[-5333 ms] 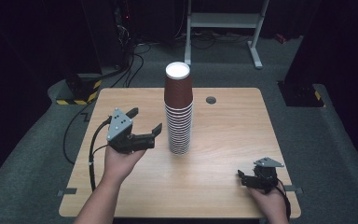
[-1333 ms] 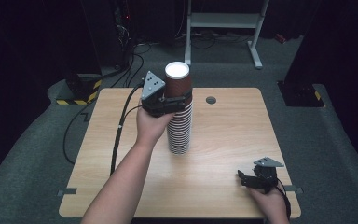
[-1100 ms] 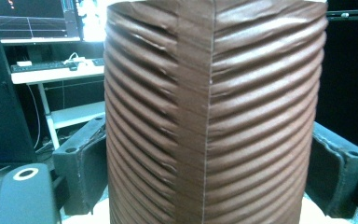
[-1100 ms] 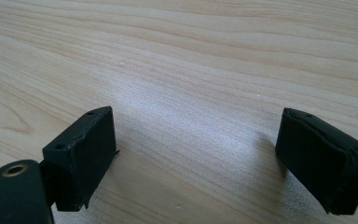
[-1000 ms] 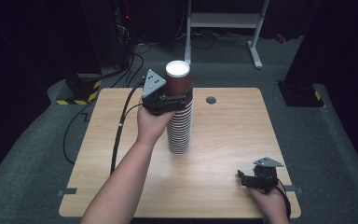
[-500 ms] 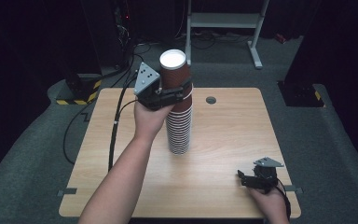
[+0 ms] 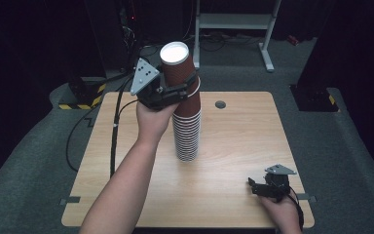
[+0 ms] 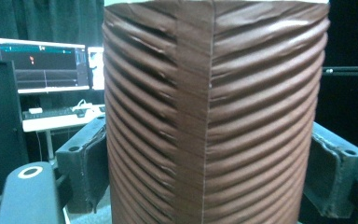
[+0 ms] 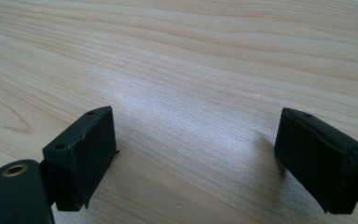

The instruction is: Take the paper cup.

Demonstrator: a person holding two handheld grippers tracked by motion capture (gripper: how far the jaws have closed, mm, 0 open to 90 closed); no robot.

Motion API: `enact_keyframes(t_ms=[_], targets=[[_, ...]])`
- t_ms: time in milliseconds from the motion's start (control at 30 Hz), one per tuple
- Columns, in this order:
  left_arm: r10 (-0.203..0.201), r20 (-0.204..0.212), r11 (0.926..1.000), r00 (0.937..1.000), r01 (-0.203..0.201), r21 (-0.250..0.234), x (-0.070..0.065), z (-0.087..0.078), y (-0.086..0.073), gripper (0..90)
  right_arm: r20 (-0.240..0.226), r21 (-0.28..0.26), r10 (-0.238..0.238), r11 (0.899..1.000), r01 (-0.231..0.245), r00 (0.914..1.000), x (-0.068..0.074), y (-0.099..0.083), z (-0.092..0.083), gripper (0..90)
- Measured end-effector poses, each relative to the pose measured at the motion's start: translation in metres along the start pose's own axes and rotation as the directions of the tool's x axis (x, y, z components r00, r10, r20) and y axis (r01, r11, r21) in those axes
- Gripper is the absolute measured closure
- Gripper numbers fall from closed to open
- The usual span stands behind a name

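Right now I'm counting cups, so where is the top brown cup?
In the high view, the top brown cup tilts above the cup stack at mid-table, clamped by the left gripper.

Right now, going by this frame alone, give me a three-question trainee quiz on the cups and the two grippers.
1. True or false: the left gripper is clamped on the top cup of the cup stack.
2. Which way does the top cup lean in the high view? A) toward the left, B) toward the right, C) it stands straight.
3. Where is the right gripper, and how do its jaws stand?

Key:
1. True; in the left gripper view both jaws press the ribbed brown wall.
2. A.
3. Low over the table near its front right corner, jaws open, nothing between them.
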State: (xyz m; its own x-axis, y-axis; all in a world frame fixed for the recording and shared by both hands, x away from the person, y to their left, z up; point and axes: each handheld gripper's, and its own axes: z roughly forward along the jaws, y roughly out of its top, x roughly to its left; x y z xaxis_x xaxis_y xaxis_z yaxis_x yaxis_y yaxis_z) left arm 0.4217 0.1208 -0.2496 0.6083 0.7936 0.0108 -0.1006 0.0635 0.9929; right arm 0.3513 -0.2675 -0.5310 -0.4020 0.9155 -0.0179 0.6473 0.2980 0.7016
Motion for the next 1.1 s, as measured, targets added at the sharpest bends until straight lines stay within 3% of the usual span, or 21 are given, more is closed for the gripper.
enact_keyframes(t_ms=[367, 733, 833, 1100], targets=[[0.042, 0.002, 0.9975, 0.9991, -0.042, -0.057, -0.007, -0.01, 0.014, 16.3, 0.0, 0.0, 0.0, 1.0, 0.0, 1.0, 0.0, 0.0, 0.0, 12.3], [0.034, -0.003, 0.9944, 0.9994, -0.034, -0.1, -0.009, -0.04, 0.021, 16.5, -0.003, 0.0, 0.0, 1.0, 0.0, 1.0, 0.0, 0.0, 0.0, 12.4], [0.015, 0.012, 0.9921, 0.9998, -0.013, -0.124, -0.008, -0.051, 0.025, 16.5, -0.003, 0.0, 0.0, 1.0, 0.0, 1.0, 0.0, 0.0, 0.0, 12.5], [0.031, -0.002, 0.9937, 0.9995, -0.031, -0.108, -0.008, -0.068, 0.025, 16.5, -0.004, 0.0, 0.0, 1.0, 0.0, 1.0, 0.0, 0.0, 0.0, 12.5]])
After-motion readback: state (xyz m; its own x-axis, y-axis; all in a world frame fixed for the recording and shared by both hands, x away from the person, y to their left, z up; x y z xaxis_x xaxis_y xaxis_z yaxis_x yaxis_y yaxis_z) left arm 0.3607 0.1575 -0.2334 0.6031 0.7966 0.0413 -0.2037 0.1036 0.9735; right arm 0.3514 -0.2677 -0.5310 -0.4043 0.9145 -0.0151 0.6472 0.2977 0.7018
